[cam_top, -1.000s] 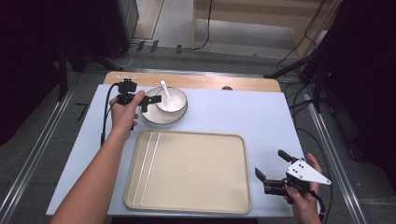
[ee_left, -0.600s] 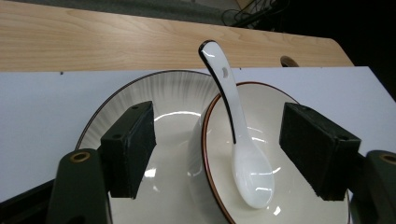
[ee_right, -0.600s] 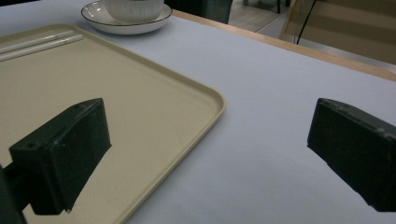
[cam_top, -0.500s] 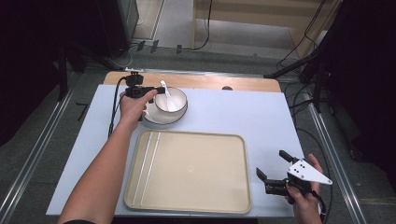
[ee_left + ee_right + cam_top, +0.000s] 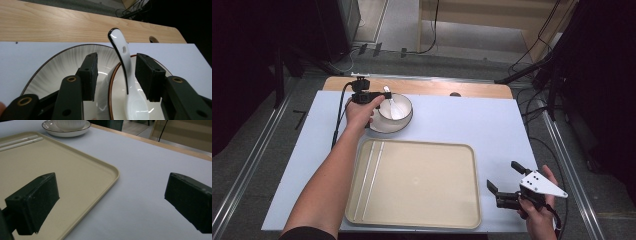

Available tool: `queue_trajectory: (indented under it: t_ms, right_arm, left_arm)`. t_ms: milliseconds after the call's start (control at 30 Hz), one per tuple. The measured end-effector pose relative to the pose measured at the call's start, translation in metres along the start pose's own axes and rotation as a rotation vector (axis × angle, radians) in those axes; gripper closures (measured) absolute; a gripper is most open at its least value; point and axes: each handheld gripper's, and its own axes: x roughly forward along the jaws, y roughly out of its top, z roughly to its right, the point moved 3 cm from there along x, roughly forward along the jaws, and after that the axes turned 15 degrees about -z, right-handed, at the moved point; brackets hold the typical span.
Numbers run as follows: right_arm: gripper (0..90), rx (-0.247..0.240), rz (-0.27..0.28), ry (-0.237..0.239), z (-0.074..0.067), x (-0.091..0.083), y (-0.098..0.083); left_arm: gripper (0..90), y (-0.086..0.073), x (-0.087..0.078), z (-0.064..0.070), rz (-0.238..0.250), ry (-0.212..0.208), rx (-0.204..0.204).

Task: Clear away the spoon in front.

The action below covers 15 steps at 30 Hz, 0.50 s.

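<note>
The white spoon (image 5: 124, 65) leans in the bowl (image 5: 395, 107), which sits on a saucer (image 5: 58, 65) near the tabletop's (image 5: 462, 120) far left corner; its handle rises clear of the rim, easy to pinch. The left hand-held gripper (image 5: 116, 75) straddles that handle, jaws just closing, pads not yet touching. The right hand-held gripper (image 5: 506, 181) waits wide apart by the tray's (image 5: 422, 180) near right corner.

Table (image 5: 472, 125), tray (image 5: 422, 220), saucer (image 5: 379, 127) (far left)
</note>
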Motion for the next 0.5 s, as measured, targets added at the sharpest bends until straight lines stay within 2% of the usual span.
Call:
queue_trajectory:
  t_ms: [100, 233, 333, 500]
  right_arm:
    - [0.0, 0.004, -0.003, -0.001, 0.0004, -0.0001, -0.0006]
    - [0.0, 0.004, -0.003, -0.004, 0.0011, -0.0006, -0.0013]
    - [0.0, 0.006, 0.001, -0.006, 0.0014, -0.0008, -0.0013]
    - [0.0, 0.005, -0.001, -0.005, 0.0011, -0.0009, -0.0014]
  left_arm:
    - [56.9, 0.0015, 0.0013, 0.001, 0.015, -0.02, -0.012]
    - [59.9, 0.0019, 0.0039, 0.0007, 0.019, -0.021, -0.017]
    - [63.0, 0.0017, 0.0051, 0.0007, 0.016, -0.037, -0.023]
    - [72.8, 0.0029, 0.0012, -0.0002, 0.034, -0.022, -0.02]
